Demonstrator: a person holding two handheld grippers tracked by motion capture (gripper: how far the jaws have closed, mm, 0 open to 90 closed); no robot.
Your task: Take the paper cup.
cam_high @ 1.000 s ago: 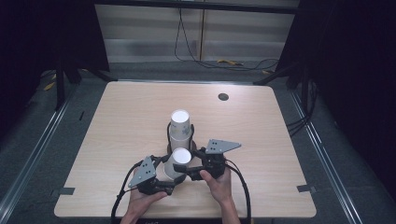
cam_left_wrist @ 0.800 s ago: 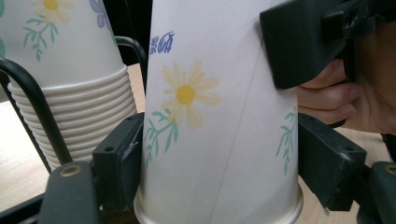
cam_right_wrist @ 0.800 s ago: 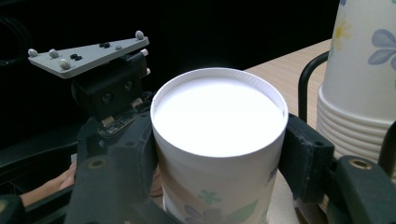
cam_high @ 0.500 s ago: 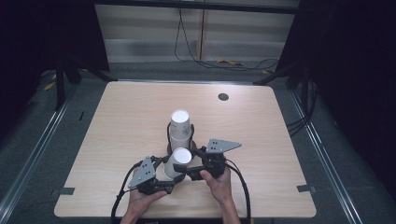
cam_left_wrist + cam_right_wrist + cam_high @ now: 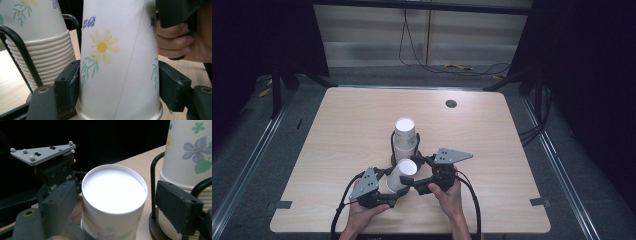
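While my left claw [image 5: 117, 100] has just been closing on the cup [image 5: 120, 62], its pads now press both sides near the rim, so it grips the upturned cup. My right claw [image 5: 125, 202] has just been opening; its jaws stand clear on either side of the cup's white base [image 5: 113, 188], no longer pinching it. I judge the cup has passed from right to left. It sits between my hands at the near edge of the counter [image 5: 337, 125], just in front of the stack [image 5: 404, 137] in its wire holder [image 5: 393, 145]. With the right claw free, I can draw it back and let the left carry the cup off.
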